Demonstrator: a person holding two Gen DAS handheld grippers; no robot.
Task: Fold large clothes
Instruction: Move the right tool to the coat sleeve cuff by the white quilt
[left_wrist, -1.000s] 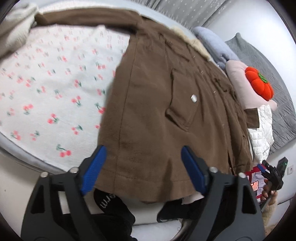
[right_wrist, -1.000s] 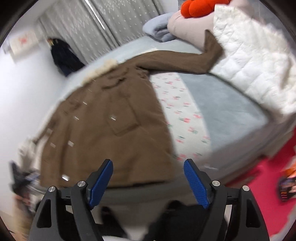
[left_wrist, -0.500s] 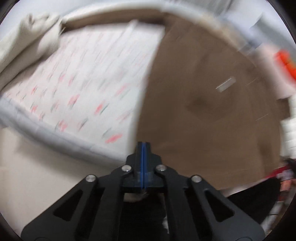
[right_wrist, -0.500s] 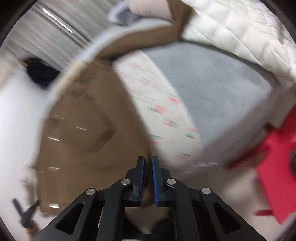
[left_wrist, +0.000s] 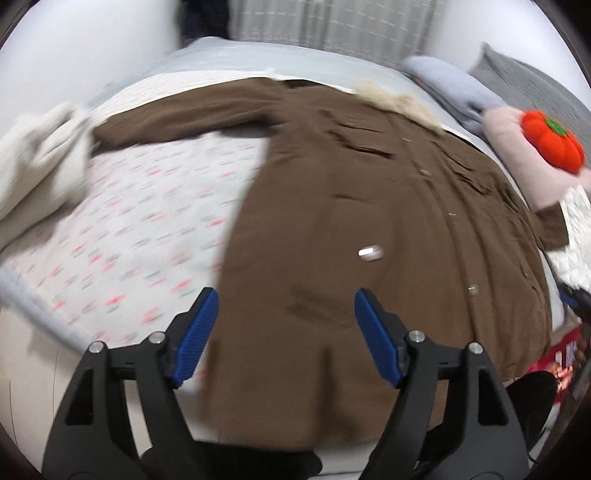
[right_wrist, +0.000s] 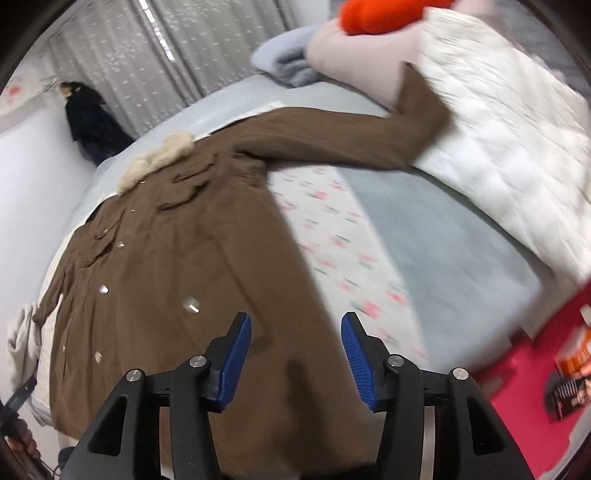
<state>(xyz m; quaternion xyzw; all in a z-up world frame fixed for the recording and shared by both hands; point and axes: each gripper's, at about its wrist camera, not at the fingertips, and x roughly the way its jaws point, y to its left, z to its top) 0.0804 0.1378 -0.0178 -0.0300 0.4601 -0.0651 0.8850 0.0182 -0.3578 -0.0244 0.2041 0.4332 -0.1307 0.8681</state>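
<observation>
In the left wrist view, we see the brown coat (left_wrist: 332, 221) laid flat, front up, on the bed (left_wrist: 122, 236), its hem hanging over the near edge beneath the left gripper (left_wrist: 286, 334). The jaws have just been opening and stand wide, the hem cloth below them but not pinched. We judge the coat heavy, thick and limp: it will sag and drag, not slide, so we should grip the doubled hem corners or the shoulder seams, not single cloth. In the right wrist view, the right gripper (right_wrist: 295, 356) hovers over the other hem corner, its jaws also just opening, moderately apart, nothing clamped. The long axis runs from the hem at our edge to the fur collar (right_wrist: 159, 160) at the far side; one sleeve (right_wrist: 343, 136) extends sideways onto the white quilt (right_wrist: 509, 155).
</observation>
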